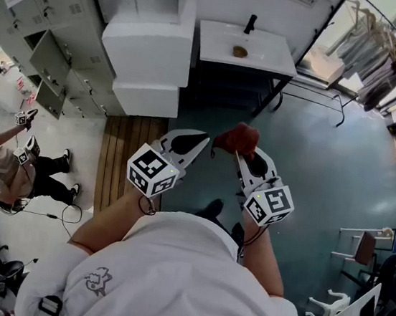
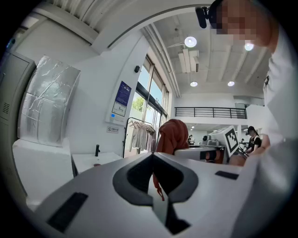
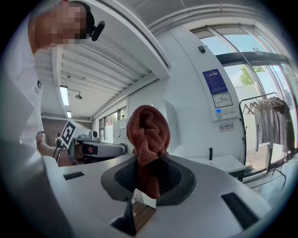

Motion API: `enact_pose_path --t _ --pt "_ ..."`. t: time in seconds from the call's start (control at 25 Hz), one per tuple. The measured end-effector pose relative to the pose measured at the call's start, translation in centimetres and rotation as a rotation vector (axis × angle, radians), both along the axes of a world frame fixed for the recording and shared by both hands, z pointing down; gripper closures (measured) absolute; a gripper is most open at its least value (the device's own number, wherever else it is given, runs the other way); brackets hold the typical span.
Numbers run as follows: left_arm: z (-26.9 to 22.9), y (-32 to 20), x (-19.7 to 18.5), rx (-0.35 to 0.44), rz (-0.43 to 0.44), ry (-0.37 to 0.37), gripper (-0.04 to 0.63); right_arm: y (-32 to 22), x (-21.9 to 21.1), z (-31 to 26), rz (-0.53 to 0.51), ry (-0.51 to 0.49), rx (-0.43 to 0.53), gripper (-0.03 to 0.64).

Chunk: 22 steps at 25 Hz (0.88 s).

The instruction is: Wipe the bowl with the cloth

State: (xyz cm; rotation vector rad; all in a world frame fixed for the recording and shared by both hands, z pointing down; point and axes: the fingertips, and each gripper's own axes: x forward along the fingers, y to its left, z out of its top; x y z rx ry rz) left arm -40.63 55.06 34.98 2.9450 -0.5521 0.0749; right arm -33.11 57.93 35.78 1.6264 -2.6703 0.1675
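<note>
My right gripper (image 1: 241, 152) is shut on a rust-red cloth (image 1: 238, 137), which bunches up above its tips. The right gripper view shows the cloth (image 3: 148, 135) pinched between the jaws (image 3: 146, 158), with one end hanging down. My left gripper (image 1: 204, 138) is held beside it at chest height, shut with nothing in it (image 2: 152, 155). In the left gripper view the cloth (image 2: 173, 135) stands just beyond its tips. A small brown bowl-like thing (image 1: 239, 51) lies on the white table (image 1: 220, 48) far ahead, well apart from both grippers.
A black tap (image 1: 250, 23) stands at the back of the white table. White boxes (image 1: 149, 60) and grey cabinets (image 1: 48, 33) are to the left, with a wooden pallet (image 1: 130, 152) below. A person (image 1: 10, 158) crouches at far left. A clothes rack (image 1: 373, 39) stands at upper right.
</note>
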Motion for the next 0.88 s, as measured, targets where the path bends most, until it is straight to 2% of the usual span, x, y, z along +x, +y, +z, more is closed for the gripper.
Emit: enact_pose_path --t 0.52,0.72,0.88 --pt "0.8 -1.7 2.7 -0.012 -0.006 -0.014 0.581 -1.8 2.4 0.4 -0.024 0.008 -0.008 0.538" --pt "1.6 -3.3 4.9 -0.032 -0.025 -0.022 0.581 -2.9 5.5 0.6 -0.019 -0.003 0.004 0.535" --pt "1.7 -4.9 8.8 -0.022 -0.025 -0.026 0.581 -4.4 9.3 0.8 -0.029 0.015 0.004 0.535"
